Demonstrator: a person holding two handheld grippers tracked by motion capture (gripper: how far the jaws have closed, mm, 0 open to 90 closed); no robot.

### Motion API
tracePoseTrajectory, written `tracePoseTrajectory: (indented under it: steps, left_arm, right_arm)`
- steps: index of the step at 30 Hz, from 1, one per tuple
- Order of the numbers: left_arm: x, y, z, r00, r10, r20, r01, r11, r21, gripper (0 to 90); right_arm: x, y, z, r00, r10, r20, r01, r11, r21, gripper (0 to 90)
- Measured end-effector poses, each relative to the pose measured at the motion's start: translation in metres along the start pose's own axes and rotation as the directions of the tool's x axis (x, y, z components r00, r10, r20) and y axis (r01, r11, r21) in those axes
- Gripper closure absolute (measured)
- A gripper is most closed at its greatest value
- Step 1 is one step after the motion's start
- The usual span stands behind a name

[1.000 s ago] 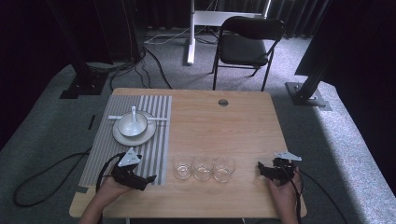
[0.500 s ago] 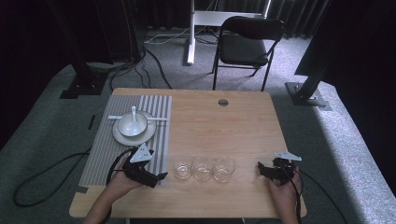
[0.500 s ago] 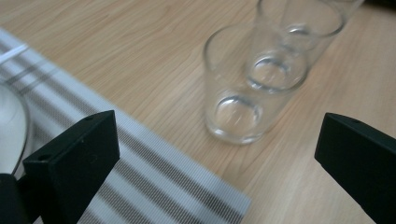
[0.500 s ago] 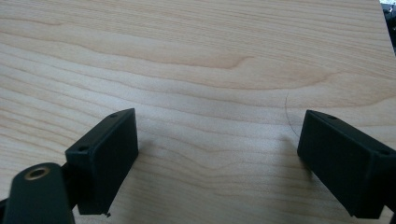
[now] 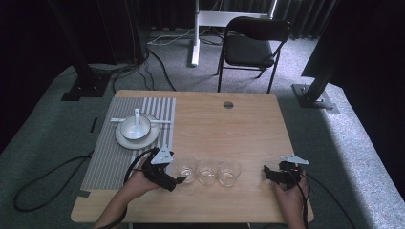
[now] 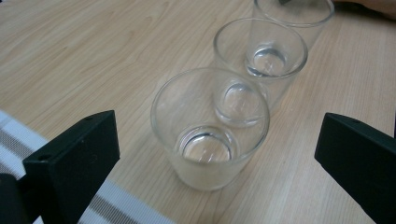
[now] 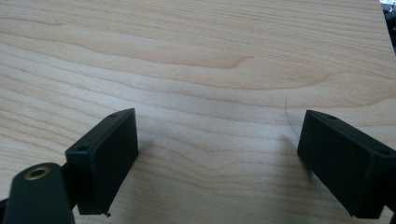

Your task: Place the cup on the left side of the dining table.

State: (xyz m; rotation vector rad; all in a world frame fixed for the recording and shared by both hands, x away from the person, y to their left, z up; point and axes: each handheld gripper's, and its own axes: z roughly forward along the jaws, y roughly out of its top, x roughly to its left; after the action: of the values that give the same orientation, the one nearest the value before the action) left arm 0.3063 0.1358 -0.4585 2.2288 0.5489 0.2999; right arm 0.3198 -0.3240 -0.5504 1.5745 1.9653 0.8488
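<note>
While left gripper (image 6: 215, 154) gapes wide round nearest glass (image 6: 210, 128), untouched, right gripper (image 7: 217, 158) spread, nothing btwn

High overhead view, two close tool views

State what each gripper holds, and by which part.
Nothing. The left gripper stands open beside the nearest glass; the right gripper is open over bare table.

Clear, glossy tumbler (image 6: 210, 135) is catching light at frame centre, its two glass neighbours (image 6: 260, 56) shining behind. The table (image 7: 196, 60) is showing smooth, matt pale wood grain. Matt black plastic jaws are framing the bottom corners; ribbed striped mat (image 5: 107, 157) lower left.
</note>
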Motion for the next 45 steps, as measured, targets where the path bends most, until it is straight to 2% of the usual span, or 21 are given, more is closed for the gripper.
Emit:
tracePoseTrajectory:
  steps: [6, 8, 12, 18, 22, 30, 33, 36, 41, 42, 45]
  left_arm:
    - [-0.002, 0.008, 0.01, 0.9999, 0.007, 0.015, -0.007, 1.0, -0.006, 0.3]
    - [-0.004, 0.015, 0.017, 0.9991, 0.015, 0.038, -0.015, 0.9999, -0.001, 0.3]
    - [-0.007, 0.021, 0.023, 0.9984, 0.028, 0.05, -0.028, 0.9996, 0.007, 0.3]
    - [-0.012, 0.032, 0.029, 0.9976, 0.05, 0.048, -0.05, 0.9987, 0.012, 0.3]
    - [-0.014, 0.04, 0.033, 0.9957, 0.058, 0.072, -0.059, 0.9982, 0.012, 0.3]
    - [-0.022, 0.056, 0.048, 0.9917, 0.087, 0.094, -0.09, 0.9954, 0.031, 0.3]
    - [-0.025, 0.059, 0.057, 0.9898, 0.11, 0.091, -0.116, 0.991, 0.067, 0.3]
    - [-0.027, 0.062, 0.061, 0.9889, 0.118, 0.091, -0.125, 0.9893, 0.076, 0.3]
    - [-0.034, 0.071, 0.069, 0.985, 0.136, 0.107, -0.145, 0.986, 0.083, 0.3]
    - [-0.035, 0.073, 0.072, 0.9822, 0.145, 0.119, -0.156, 0.9835, 0.091, 0.3]
    - [-0.039, 0.078, 0.079, 0.9796, 0.152, 0.132, -0.166, 0.9799, 0.11, 0.3]
  right_arm:
    - [0.0, 0.0, 0.0, 1.0, -0.001, 0.0, 0.001, 1.0, 0.0, 11.8]
    - [0.0, 0.0, 0.0, 1.0, -0.001, 0.0, 0.001, 1.0, 0.0, 11.8]
    - [0.0, 0.0, 0.0, 1.0, -0.001, 0.0, 0.001, 1.0, 0.0, 11.8]
    - [0.0, 0.0, 0.0, 1.0, -0.001, 0.0, 0.001, 1.0, 0.0, 11.8]
    - [0.0, 0.0, 0.0, 1.0, -0.001, 0.0, 0.001, 1.0, 0.0, 11.8]
    - [0.0, 0.0, 0.0, 1.0, -0.001, 0.0, 0.001, 1.0, 0.0, 11.8]
    - [0.0, 0.0, 0.0, 1.0, -0.001, 0.0, 0.001, 1.0, 0.0, 11.8]
    - [0.0, 0.0, 0.0, 1.0, -0.001, 0.0, 0.001, 1.0, 0.0, 11.8]
    - [0.0, 0.0, 0.0, 1.0, -0.001, 0.0, 0.001, 1.0, 0.0, 11.8]
    - [0.0, 0.0, 0.0, 1.0, -0.001, 0.0, 0.001, 1.0, 0.0, 11.8]
    - [0.0, 0.0, 0.0, 1.0, -0.001, 0.0, 0.001, 1.0, 0.0, 11.8]
